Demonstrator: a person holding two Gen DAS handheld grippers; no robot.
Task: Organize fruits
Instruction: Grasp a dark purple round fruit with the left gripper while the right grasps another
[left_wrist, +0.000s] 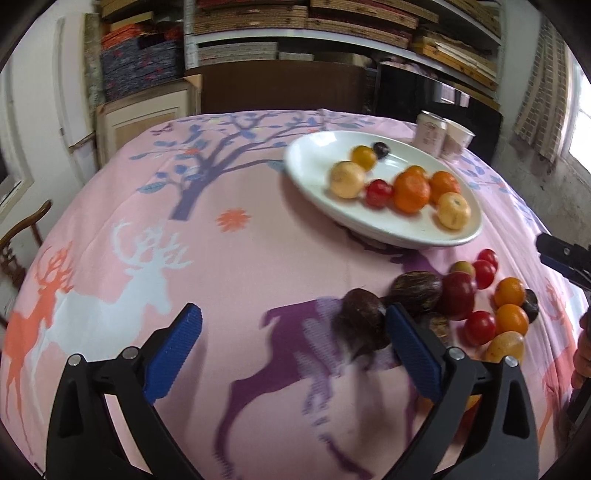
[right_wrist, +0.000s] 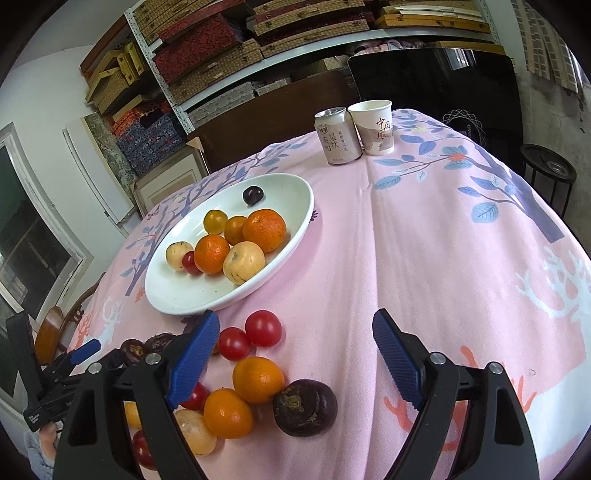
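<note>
A white oval plate (left_wrist: 314, 166) (right_wrist: 295, 192) holds several fruits: oranges (right_wrist: 264, 229), pale yellow fruits (right_wrist: 243, 262), a red tomato (left_wrist: 378, 192) and a dark plum (right_wrist: 253, 194). Loose fruits lie on the cloth in front of it: red tomatoes (right_wrist: 263, 328), small oranges (right_wrist: 258, 379) and dark brown fruits (right_wrist: 304, 407) (left_wrist: 360, 314). My left gripper (left_wrist: 293, 330) is open and empty, its right finger beside a dark fruit. My right gripper (right_wrist: 295, 334) is open and empty above the loose pile. The left gripper's blue tip also shows in the right wrist view (right_wrist: 85, 349).
A drink can (right_wrist: 336, 134) and a paper cup (right_wrist: 373, 127) stand at the table's far edge. The pink deer-print tablecloth (left_wrist: 184, 258) covers the table. Shelves of boxes (right_wrist: 221, 44) stand behind. A wooden chair (left_wrist: 22, 236) is at the left.
</note>
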